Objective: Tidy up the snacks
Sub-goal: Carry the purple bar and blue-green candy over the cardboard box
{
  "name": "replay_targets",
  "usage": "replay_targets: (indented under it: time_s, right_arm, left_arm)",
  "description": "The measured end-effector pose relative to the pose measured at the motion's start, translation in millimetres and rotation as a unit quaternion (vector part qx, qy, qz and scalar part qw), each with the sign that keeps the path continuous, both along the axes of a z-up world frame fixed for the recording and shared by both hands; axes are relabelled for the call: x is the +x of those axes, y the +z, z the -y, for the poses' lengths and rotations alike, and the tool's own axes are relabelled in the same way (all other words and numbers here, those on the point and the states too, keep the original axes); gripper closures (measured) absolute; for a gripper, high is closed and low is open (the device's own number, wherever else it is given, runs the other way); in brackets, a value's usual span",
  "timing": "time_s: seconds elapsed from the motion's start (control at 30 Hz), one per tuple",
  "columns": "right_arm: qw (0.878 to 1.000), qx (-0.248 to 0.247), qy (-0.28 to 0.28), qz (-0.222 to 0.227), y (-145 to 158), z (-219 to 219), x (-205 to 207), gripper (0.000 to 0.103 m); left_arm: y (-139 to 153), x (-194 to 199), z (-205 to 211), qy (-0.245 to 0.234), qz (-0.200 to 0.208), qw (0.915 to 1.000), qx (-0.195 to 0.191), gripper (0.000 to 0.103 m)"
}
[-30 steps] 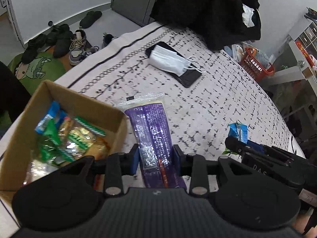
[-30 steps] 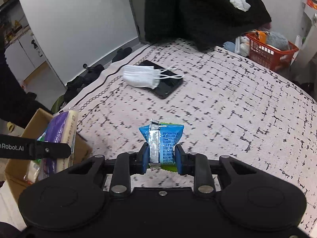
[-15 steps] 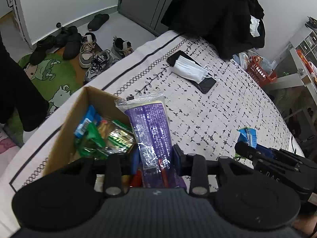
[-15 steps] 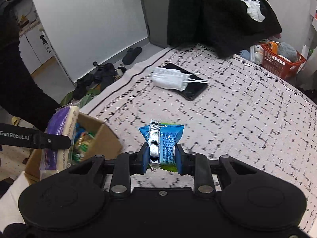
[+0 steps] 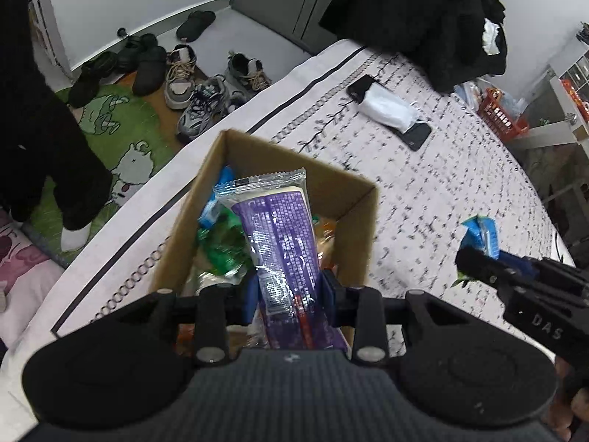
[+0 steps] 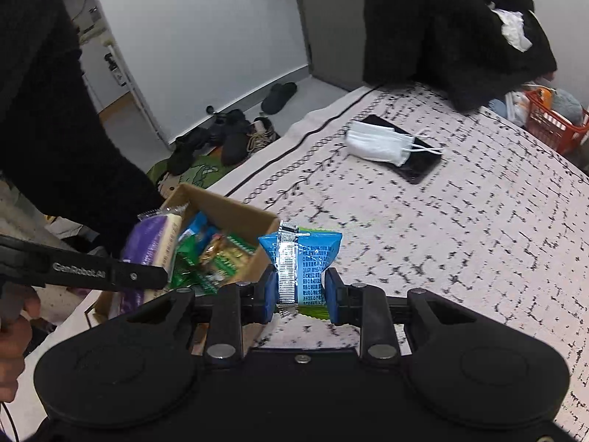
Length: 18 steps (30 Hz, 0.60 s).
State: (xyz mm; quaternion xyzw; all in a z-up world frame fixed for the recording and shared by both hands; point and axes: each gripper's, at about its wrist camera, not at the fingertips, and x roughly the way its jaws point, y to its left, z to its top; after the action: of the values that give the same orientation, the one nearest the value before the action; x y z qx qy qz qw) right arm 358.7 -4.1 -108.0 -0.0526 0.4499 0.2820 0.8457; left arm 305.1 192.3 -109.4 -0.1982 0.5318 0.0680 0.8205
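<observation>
Purple snack packet [image 5: 283,243] sits clamped between the fingers of the left gripper [image 5: 289,294], jaws closed narrow on its lower half, its clear crimped top pointing away. A second ago the packet hung over the patterned bedspread [image 5: 441,184] beside the cardboard box [image 5: 362,228]; now it is held directly above the open box, over the green and blue wrappers [image 5: 221,246] lying inside. The view has also risen, so more of the floor shows. In the right wrist view the right gripper [image 6: 300,289] pinches the blue snack pouch [image 6: 305,258] as it did before, jaws closed on its lower part, silver seam facing the camera. That pouch has shifted from over bare bedspread to just beside the box's near right corner, not over the opening. Farther off, the white face mask [image 5: 386,105] lies on the black phone [image 5: 418,134], both unmoved. Beyond them a black garment [image 5: 423,18] is heaped at the bed's far end, shoes [image 5: 191,84] are scattered on the floor, and a red basket [image 5: 500,118] stands to the right.
</observation>
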Motion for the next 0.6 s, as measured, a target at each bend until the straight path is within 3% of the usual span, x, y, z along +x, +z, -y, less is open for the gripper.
replay_targets:
  time_s: [0.17, 0.33, 0.6]
  right_arm:
    - [1.0, -0.005, 0.021, -0.002, 0.2, -22.1, -13.3, 0.077]
    - [0.999, -0.005, 0.045, -0.016, -3.6, -45.6, -25.9, 0.077]
    - [0.998, -0.003, 0.054, -0.03, -4.8, -65.6, -42.1, 0.077]
  left_arm:
    - [-7.9, -13.0, -15.2, 0.006, -0.014, 0.9999, -0.005, 0.068]
    - [1.7, -23.0, -21.5, -0.004, 0.012, 0.9997, 0.021, 0.04]
    - [12.6, -37.3, -35.7, 0.018, 0.022, 0.9994, 0.022, 0.028]
